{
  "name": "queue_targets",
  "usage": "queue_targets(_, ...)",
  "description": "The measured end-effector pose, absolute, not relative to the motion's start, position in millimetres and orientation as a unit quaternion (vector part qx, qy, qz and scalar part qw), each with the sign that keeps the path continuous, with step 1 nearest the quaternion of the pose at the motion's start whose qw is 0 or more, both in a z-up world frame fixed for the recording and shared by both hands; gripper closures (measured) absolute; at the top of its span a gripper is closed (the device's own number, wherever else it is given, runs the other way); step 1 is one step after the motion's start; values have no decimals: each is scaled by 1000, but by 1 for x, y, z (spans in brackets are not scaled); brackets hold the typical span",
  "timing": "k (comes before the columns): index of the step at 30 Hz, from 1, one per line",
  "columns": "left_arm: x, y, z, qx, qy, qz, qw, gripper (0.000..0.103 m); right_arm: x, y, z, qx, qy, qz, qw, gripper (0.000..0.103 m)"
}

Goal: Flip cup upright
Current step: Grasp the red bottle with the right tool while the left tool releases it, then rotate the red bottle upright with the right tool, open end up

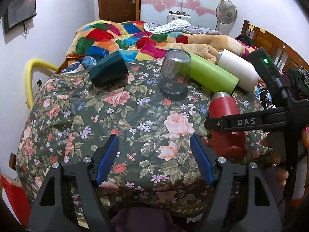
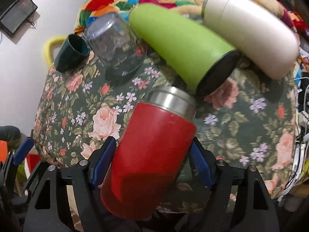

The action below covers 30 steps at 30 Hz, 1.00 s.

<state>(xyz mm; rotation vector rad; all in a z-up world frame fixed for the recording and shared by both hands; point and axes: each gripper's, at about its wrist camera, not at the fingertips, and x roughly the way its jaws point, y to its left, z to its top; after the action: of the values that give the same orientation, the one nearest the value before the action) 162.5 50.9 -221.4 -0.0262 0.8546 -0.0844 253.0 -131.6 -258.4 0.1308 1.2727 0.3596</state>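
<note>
A red cup with a steel rim lies tilted between the blue pads of my right gripper, which is shut on its body. In the left wrist view the red cup shows at the right under the right gripper's black finger. My left gripper is open and empty above the floral cloth, to the left of the red cup.
A clear tumbler stands upside down on the cloth. A dark green cup, a lime green bottle and a white bottle lie on their sides behind it. A bed with a colourful quilt is behind the table.
</note>
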Motion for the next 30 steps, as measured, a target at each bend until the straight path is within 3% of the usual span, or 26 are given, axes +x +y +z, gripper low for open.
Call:
queue_targets(11, 163, 46, -216, -11, 409, -44, 912, 28, 243, -123, -229, 16, 555, 184, 811, 43)
queue_targets(23, 171, 38, -203, -10, 397, -49, 916, 28, 243, -115, -172, -33, 468, 185, 864, 44)
queue_targets(30, 176, 37, -202, -10, 398, -50, 916, 28, 248, -113, -166, -50, 456, 189, 868, 44)
